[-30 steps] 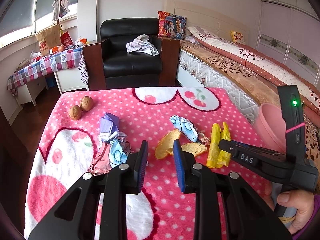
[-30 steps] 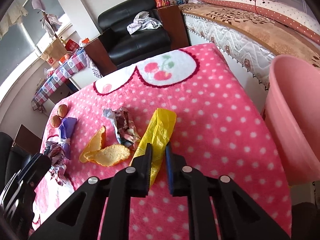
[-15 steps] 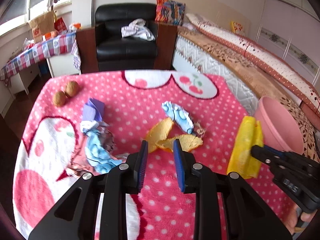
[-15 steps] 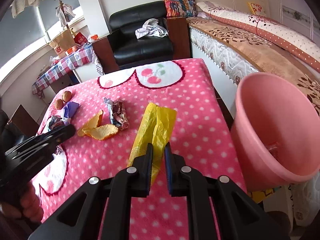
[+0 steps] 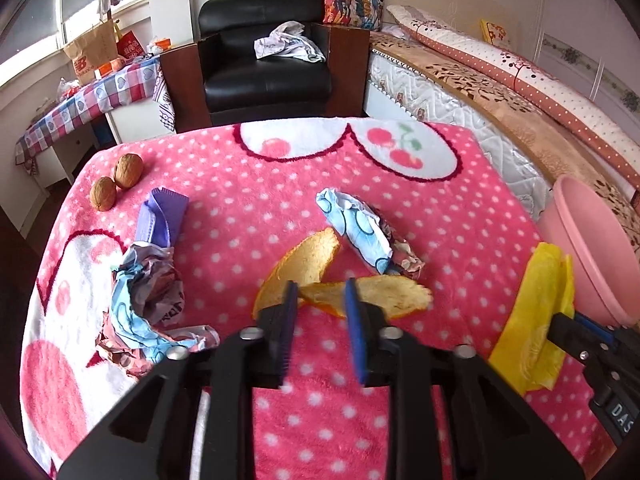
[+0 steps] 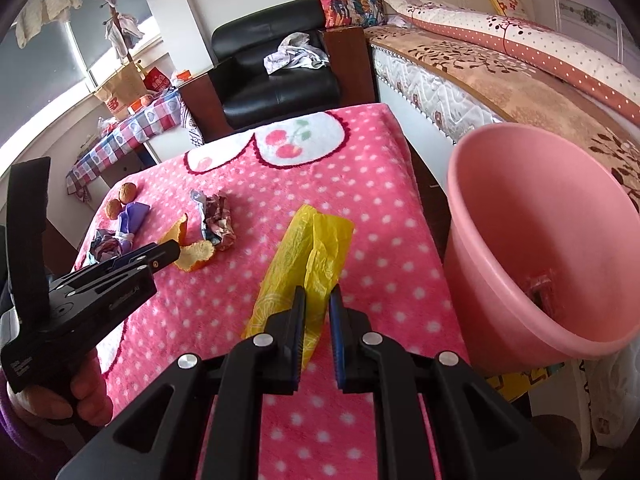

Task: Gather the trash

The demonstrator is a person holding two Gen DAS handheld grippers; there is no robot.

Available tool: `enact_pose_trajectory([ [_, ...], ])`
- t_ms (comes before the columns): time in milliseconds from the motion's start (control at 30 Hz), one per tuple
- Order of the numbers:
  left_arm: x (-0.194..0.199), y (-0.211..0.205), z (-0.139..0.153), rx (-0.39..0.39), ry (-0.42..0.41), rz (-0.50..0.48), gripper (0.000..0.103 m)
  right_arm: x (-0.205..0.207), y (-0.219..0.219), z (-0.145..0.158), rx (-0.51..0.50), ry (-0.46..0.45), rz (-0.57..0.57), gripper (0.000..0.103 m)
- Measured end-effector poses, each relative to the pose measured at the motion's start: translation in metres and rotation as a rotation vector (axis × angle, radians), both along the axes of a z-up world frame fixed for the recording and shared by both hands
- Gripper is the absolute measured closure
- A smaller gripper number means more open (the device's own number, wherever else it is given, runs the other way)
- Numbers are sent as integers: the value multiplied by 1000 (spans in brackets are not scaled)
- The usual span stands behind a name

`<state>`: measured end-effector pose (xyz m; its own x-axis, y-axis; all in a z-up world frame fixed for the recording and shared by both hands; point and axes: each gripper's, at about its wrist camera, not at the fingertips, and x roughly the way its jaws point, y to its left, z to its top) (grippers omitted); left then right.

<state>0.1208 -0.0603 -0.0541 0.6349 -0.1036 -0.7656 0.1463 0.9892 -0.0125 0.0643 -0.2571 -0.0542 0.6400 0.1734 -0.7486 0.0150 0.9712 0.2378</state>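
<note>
Two pieces of orange peel lie mid-table on the pink dotted blanket. My left gripper hangs just over their joined ends, its jaws closing with the peel between them and a gap still showing. In the right wrist view the left gripper sits beside the peel. My right gripper is shut on a yellow plastic bag, held above the blanket next to the pink bin. The left wrist view shows that bag hanging by the bin.
A crumpled blue-and-white wrapper lies behind the peel. At the left are a crumpled paper wad, a purple wrapper and two walnuts. A black armchair stands beyond the table, a bed to the right.
The left gripper came forward and down over the peel and its jaws narrowed. The right gripper lifted the yellow bag off the blanket and carried it right, toward the pink bin.
</note>
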Motion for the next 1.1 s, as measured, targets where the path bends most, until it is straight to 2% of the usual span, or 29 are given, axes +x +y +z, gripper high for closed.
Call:
enact_pose_trajectory([
  [33,0,0,0,-2,3,0,93,-1,-1,0,1,-1,-1,92],
  [67,-1,-1,1,-3,-1,2,101,-2,-2,1,1,-2,-3,92],
  [100,-2,-1,3,-5,-2,-2,102,-3,-2,2,1,-5,-5,92],
  [333,-17,-4,27,-26,-70,-25,103,-13,-1,11,-4,-25,-6,92],
  [700,-45,-25,80,-64,-230,-84,103,-33,-13,37,-2,-105,-46,92],
  [1100,-63,-58,102,-89,-293,-149,103,-55,-44,62,-13,-175,-111,92],
])
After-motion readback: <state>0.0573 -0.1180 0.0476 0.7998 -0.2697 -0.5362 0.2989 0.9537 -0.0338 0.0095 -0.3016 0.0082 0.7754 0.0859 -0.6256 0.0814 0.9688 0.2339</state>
